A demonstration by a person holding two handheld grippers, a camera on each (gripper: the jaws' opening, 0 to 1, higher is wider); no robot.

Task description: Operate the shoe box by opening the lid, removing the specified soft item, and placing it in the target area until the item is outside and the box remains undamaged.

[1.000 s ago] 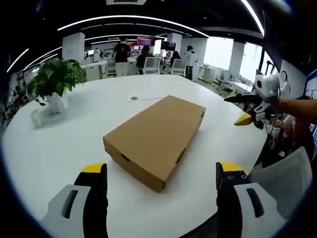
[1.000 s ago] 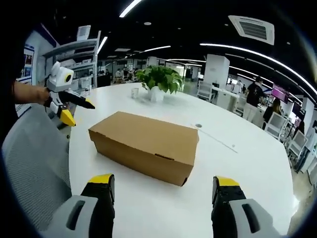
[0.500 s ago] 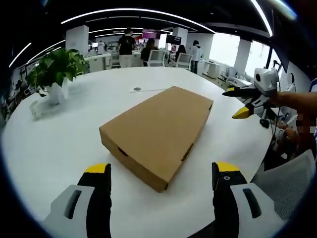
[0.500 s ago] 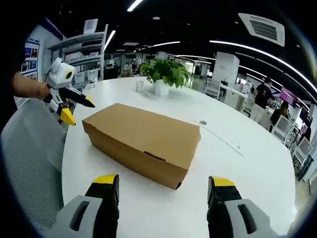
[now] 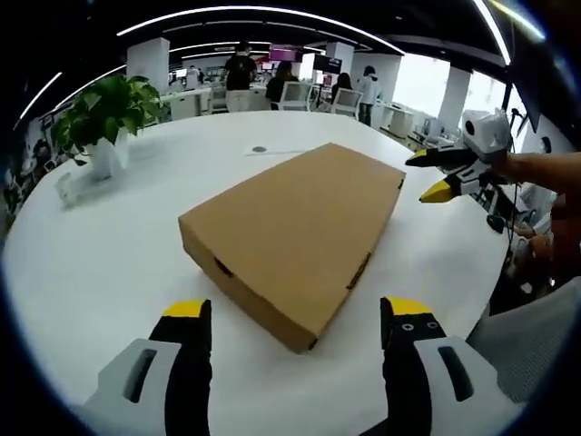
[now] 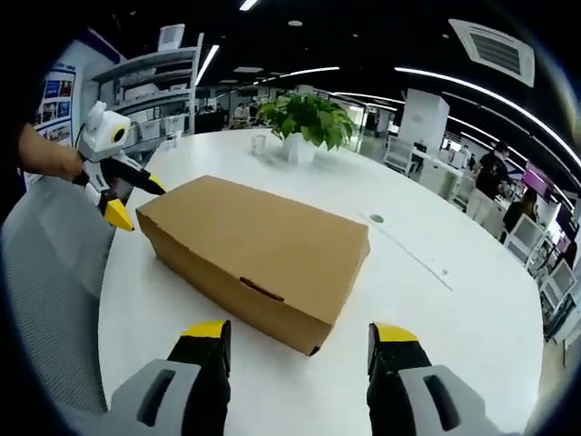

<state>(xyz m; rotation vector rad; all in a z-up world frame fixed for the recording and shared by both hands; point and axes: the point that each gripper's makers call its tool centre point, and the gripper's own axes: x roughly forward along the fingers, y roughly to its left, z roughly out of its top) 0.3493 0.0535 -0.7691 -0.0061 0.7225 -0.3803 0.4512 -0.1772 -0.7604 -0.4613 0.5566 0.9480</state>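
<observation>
Two claws flank the closed cardboard shoe box point(image 5: 295, 232) on the white bench point(image 5: 109, 245), both spread and empty. The left claw point(image 5: 295, 318) faces one short end, the right claw point(image 6: 295, 334) the other; the long axis runs between them.

You have a long, flat brown cardboard shoe box point(image 5: 295, 232) point(image 6: 259, 250) lying closed on the white round table point(image 5: 109, 245) point(image 6: 454, 309), lid tabs tucked into the side slots.
</observation>
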